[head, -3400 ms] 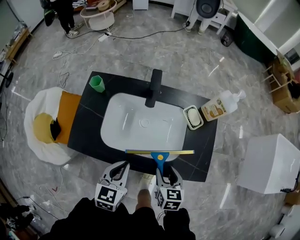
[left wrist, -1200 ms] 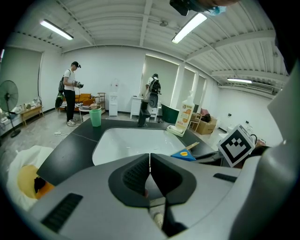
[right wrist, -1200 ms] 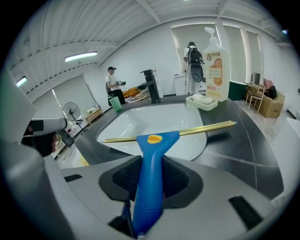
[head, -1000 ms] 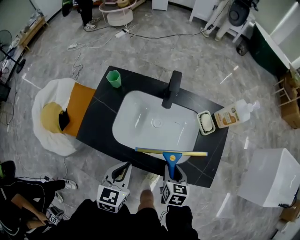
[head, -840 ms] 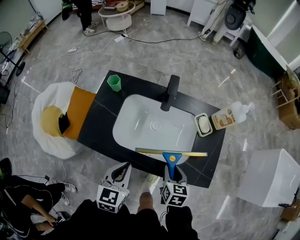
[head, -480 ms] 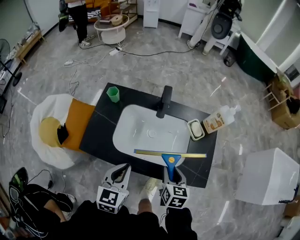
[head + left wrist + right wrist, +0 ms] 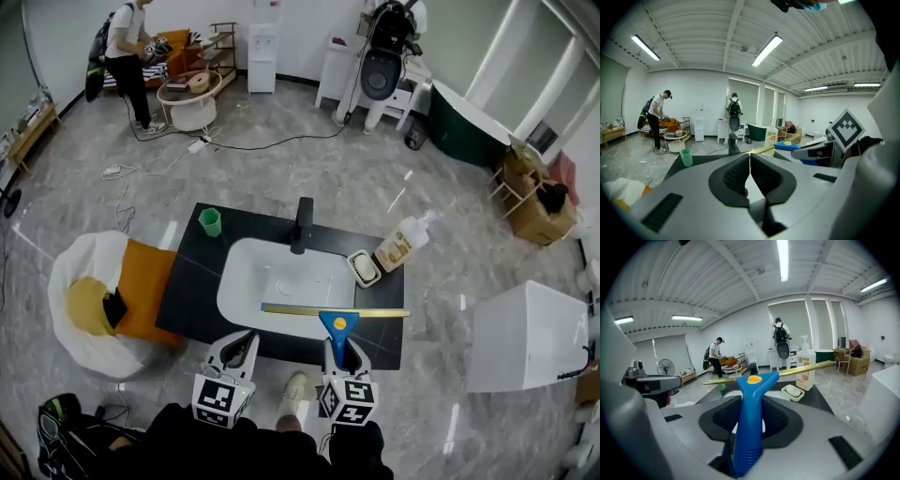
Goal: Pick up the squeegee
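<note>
The right gripper point(image 7: 749, 417) has its jaws closed partway onto the blue handle of the squeegee point(image 7: 751, 394). The dark ribbed pads press on the handle from both sides. The handle rises out of the jaws to a broad blue head with a yellow dot, and a long brass-coloured blade runs crosswise from that head. The squeegee is held up in the air, clear of the counter point(image 7: 187, 286). In the head view its blade lies across the near edge of the white basin point(image 7: 281, 281).

The left gripper point(image 7: 750, 169) has its jaws brought together, pad against pad, with nothing between them. It is level with the right gripper and just to its left, and both are at the counter's near side.

The counter is black. A black tap point(image 7: 302, 223) stands at the far rim of the basin. A green cup point(image 7: 211, 221) stands upright near the counter's far left corner. A white soap dish point(image 7: 364, 269) lies to the right of the basin, and a pump bottle point(image 7: 401, 246) with an orange label is just beyond it at the counter's right edge.

On the floor, a white cushion point(image 7: 80, 281) with an orange cloth lies to the left of the counter. A white box point(image 7: 530, 337) stands well apart to the right. A person point(image 7: 122, 47) stands by a small round table at the far left of the room.
</note>
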The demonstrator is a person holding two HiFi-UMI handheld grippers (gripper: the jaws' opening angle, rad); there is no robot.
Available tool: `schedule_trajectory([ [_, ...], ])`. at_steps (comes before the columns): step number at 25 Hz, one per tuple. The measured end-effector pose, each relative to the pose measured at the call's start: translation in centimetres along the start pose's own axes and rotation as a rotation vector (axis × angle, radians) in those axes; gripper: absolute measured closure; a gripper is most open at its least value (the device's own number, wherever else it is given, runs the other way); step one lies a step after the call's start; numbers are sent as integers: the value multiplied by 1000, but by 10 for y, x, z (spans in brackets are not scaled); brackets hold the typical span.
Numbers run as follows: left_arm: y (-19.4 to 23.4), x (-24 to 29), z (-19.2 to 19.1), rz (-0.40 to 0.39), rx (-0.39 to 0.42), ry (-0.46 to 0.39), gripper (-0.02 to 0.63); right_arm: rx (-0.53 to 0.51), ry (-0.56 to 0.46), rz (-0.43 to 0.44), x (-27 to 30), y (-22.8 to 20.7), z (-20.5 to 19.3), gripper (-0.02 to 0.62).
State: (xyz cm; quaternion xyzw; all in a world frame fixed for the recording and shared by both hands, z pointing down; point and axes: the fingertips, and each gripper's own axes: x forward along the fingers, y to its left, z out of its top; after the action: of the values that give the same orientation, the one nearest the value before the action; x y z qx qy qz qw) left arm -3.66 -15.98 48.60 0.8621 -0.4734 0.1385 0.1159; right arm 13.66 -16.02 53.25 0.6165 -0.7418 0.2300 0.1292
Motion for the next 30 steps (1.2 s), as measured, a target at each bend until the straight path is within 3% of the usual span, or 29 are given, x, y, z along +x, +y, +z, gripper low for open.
schedule_trajectory([
  [12,-24,-32,30,-136,84,-88,580,32,-162,-163,-90,1,27,446],
  [22,-53,-72,34,-237,139,-126,580,67,-225,-255,-160,15,9,445],
  [30,-72,-90,17,-287,158,-112,580,94,-228,-303,-192,20,-20,445],
])
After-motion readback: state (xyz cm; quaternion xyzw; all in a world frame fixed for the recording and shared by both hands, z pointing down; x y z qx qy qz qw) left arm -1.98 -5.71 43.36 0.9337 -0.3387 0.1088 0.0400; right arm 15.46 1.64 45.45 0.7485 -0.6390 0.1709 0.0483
